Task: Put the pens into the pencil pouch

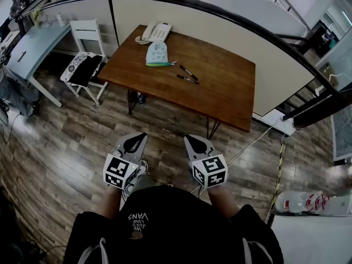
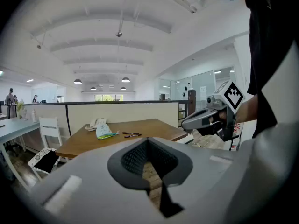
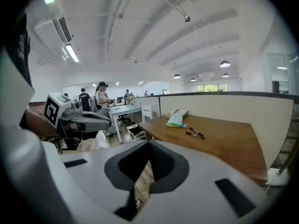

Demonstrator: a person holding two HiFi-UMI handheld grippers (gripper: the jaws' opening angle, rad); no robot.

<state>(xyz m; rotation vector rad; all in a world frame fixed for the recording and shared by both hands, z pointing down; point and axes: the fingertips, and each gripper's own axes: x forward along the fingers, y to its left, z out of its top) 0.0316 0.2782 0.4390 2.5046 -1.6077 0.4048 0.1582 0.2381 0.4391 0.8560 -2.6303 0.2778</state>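
Person stands on the wood floor [image 1: 66, 147], well short of the bench [image 1: 231, 98]; task not begun. Left tongs [image 1: 140, 137] & right tongs [image 1: 190, 139] are both clenched w/ nothing btwn the jaws, side by side, tipped a bit downward. The two pens [image 1: 188, 76] lie on the bench straight ahead of the right tongs, well apart from it, near each other but not touching. The pouch [image 1: 157, 54] lies ahead of the left tongs, just beyond & left of the pens, w/ a phone [image 1: 154, 32] right behind it.

Step in hand, by the look of it: closing in on the bench. To do it well:
- Get near enough that both tongs reach over the top w/o stretching.
- Release the jaws before coming down.
- Right tongs suits the nearer pen: cross the barrel at approx mid-length so it doesn't swing, pads low, since thin pens roll.
- Left tongs should hold the pouch mouth. Whether the zip is open can't be told from here, so check first.
- One pen per trip.

Writing: "VANS" reads upside-down on the black shirt [image 1: 165, 219]; smaller lines by it aren't legible. Marker cubes [image 1: 209, 171] carry black/white square codes only. Pouch print is too small to read.
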